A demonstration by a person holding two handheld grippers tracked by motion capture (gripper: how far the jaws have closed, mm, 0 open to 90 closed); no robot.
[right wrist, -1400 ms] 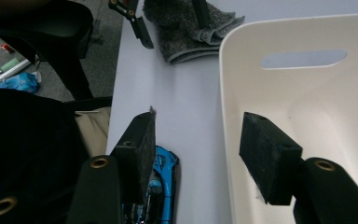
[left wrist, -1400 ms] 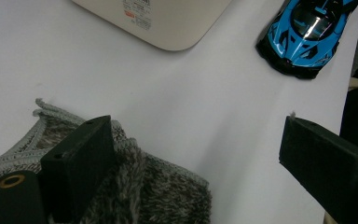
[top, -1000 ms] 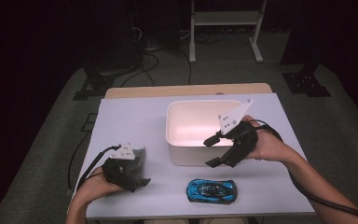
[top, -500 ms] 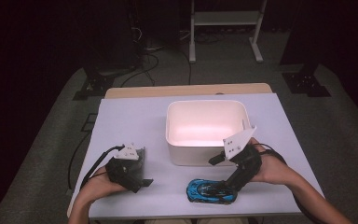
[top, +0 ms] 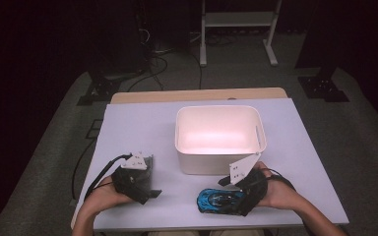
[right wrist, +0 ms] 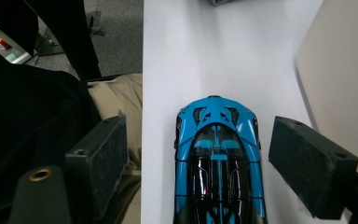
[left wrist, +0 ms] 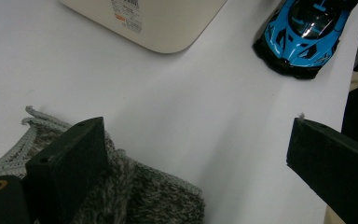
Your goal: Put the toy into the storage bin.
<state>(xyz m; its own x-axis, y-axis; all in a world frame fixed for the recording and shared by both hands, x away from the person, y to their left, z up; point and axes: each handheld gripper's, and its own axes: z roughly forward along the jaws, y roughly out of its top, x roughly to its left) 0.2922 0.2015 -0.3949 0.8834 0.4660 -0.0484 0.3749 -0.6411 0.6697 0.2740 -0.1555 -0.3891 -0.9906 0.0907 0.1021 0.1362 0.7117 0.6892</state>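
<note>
Right gripper point(right wrist: 198, 168), jaws just widening, straddles blue car point(right wrist: 218, 158); left gripper point(left wrist: 196, 172) gapes over knit cloth point(left wrist: 135, 196).

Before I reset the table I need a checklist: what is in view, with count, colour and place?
Blue and black toy sports car: one, near table edge, in front of the bin, between the right gripper's open jaws.
White plastic bin: one, table centre, looks empty.
Grey knitted cloth: one, under the left gripper.
White table: one.
Metal stand: one, pale, on the floor behind.
Left gripper: black, open.
Right gripper: black, open, jaws just opening.
</note>
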